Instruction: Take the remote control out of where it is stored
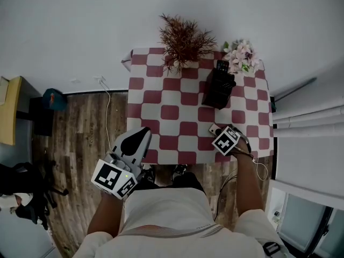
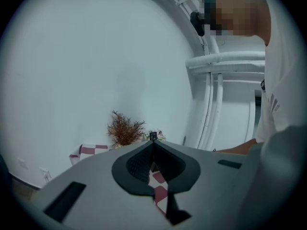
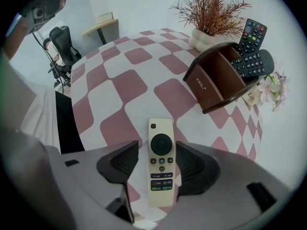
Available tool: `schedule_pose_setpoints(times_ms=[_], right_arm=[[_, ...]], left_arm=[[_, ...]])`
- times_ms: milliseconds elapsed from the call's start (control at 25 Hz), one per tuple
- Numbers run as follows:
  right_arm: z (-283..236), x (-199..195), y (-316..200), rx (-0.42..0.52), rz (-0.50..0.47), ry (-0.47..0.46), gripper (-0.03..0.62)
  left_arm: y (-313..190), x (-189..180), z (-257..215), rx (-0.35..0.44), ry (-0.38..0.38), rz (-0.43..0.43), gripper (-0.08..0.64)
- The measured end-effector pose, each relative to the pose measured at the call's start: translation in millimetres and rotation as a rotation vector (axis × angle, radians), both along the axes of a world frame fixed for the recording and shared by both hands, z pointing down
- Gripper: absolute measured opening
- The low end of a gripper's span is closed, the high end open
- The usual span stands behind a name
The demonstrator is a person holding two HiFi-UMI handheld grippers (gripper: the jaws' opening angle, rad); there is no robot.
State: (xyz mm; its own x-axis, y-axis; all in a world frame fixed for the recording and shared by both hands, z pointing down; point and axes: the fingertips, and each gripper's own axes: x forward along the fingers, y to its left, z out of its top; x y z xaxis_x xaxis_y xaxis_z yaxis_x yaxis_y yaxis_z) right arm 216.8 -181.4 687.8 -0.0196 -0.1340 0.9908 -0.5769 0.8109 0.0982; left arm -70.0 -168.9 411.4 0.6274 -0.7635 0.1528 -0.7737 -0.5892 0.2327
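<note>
A cream remote control (image 3: 161,157) lies flat on the checked tablecloth (image 3: 124,87), near the table's front right edge (image 1: 215,129). My right gripper (image 3: 157,153) points down over it. Its jaws stand open on either side of the remote, with a small gap at each pad. A dark brown wooden holder (image 3: 216,80) stands further back (image 1: 219,87), and two black remotes (image 3: 252,63) stick out of it. My left gripper (image 1: 141,136) hangs off the table's front left corner, held about level, with its tips (image 2: 153,143) together and nothing in them.
A dried reddish plant (image 1: 183,39) in a white pot and a bunch of pale flowers (image 1: 242,55) stand at the table's far edge. A white wall lies behind. Wood floor, a cable (image 1: 107,112) and a yellow desk (image 1: 11,112) are to the left.
</note>
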Motion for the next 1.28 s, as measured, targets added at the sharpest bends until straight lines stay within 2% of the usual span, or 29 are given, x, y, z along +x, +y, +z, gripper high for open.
schedule_pose_setpoints(times_ms=[80,200,400,600,880,1080,1280], right_arm=[[-12,-2,-3,0.036,0.020,-0.038,0.233],[-44,-8,-14,0.151,0.083,-0.126,0.233],[-118,-21,-27,0.381,0.235,-0.379,0.232],[-187,-33,-21,0.584,0.344,-0.574,0.221],[-270,-41,1,0.894,0.484,-0.802,0.046],[-308,-39,16,1.048,0.508,-0.839,0.020],[-319,-39,19,1.075,0.537,-0.864,0.017]], left_arm=[[1,3,-3,0.009,0.001,0.010,0.009],[0,6,-10,0.028,0.005,0.029,0.009],[-4,13,-21,0.026,0.015,0.058,0.009],[-10,19,-34,0.053,0.025,0.090,0.009],[-9,30,-57,0.114,0.036,0.148,0.009],[-7,30,-66,0.143,0.029,0.168,0.009],[-6,29,-71,0.166,0.022,0.180,0.009]])
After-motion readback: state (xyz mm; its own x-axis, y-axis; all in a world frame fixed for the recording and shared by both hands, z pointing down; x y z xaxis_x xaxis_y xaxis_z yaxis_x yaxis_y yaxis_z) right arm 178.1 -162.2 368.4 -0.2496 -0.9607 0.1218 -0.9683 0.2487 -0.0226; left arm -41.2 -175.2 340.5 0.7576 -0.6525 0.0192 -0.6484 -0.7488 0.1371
